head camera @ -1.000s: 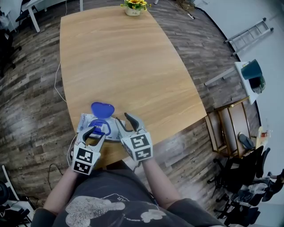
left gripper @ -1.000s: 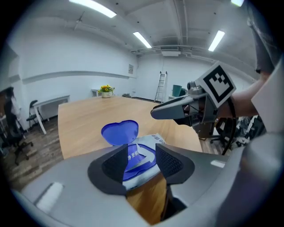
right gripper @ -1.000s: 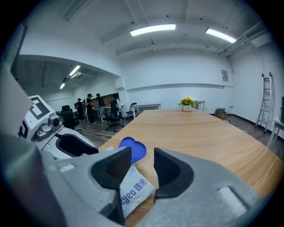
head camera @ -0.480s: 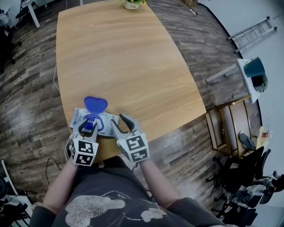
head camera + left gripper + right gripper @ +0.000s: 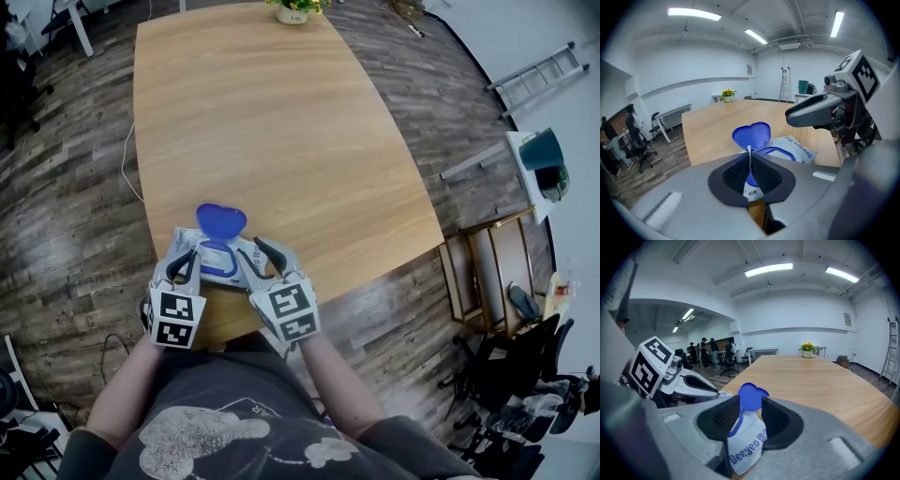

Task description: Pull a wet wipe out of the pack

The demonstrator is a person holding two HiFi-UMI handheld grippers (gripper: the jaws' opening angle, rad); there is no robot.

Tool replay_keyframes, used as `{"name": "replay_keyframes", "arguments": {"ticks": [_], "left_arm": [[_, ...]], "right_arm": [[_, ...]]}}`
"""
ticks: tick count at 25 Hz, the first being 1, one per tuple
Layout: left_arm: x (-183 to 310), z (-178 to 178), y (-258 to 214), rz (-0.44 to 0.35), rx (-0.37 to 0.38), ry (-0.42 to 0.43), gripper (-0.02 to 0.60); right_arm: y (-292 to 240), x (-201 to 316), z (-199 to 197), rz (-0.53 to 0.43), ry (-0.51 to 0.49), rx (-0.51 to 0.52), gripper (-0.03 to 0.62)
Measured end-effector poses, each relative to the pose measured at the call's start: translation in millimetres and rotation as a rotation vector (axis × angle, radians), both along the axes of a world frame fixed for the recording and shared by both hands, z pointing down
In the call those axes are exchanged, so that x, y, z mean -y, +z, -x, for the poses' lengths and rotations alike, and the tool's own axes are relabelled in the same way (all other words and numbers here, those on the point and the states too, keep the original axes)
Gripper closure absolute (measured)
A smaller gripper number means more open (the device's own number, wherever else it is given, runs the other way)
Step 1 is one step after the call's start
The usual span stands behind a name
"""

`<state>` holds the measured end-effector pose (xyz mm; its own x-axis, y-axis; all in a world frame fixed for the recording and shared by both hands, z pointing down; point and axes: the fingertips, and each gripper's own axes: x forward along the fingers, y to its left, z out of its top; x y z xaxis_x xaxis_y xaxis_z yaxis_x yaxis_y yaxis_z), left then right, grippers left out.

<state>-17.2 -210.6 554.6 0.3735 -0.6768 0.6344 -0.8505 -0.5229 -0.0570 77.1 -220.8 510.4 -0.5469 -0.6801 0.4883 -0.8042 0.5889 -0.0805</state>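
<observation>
A white wet-wipe pack (image 5: 217,260) lies at the near edge of the wooden table (image 5: 272,122), its blue heart-shaped lid (image 5: 221,221) flipped open away from me. My left gripper (image 5: 186,266) is over the pack's left part. In the left gripper view its jaws (image 5: 750,161) are shut, and a thin white strip of wipe (image 5: 749,152) stands pinched between the pads above the open lid (image 5: 751,136). My right gripper (image 5: 260,255) grips the pack's right end. In the right gripper view the printed pack (image 5: 747,446) fills the gap between the pads (image 5: 750,414).
A yellow flower pot (image 5: 292,9) stands at the table's far end. A cable (image 5: 131,178) hangs off the table's left side. A gold-framed stool (image 5: 492,272), a ladder (image 5: 539,70) and office chairs (image 5: 511,412) stand on the floor to the right.
The left gripper's jaws, wide open over the pack's opening before, have closed. Both grippers and the pack have shifted slightly in the picture.
</observation>
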Motion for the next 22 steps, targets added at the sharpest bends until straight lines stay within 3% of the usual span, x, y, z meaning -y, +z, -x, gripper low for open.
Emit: {"name": "replay_keyframes", "arguments": {"ticks": [6, 9, 13, 22], "left_arm": [[1.6, 10.6, 9.5, 0.030, -0.005, 0.067, 0.552], [-0.6, 14.2, 17.6, 0.061, -0.015, 0.096, 0.551], [-2.5, 14.7, 26.9, 0.095, -0.046, 0.124, 0.549], [0.1, 14.8, 34.1, 0.131, -0.099, 0.215, 0.557]], "right_arm": [[8.5, -10.2, 42.1, 0.058, -0.093, -0.065, 0.480], [21.2, -15.0, 57.2, 0.111, -0.103, -0.116, 0.531], [42.4, -22.5, 69.0, 0.218, -0.116, -0.191, 0.531], [76.8, -23.6, 72.1, 0.352, -0.096, -0.365, 0.487]]}}
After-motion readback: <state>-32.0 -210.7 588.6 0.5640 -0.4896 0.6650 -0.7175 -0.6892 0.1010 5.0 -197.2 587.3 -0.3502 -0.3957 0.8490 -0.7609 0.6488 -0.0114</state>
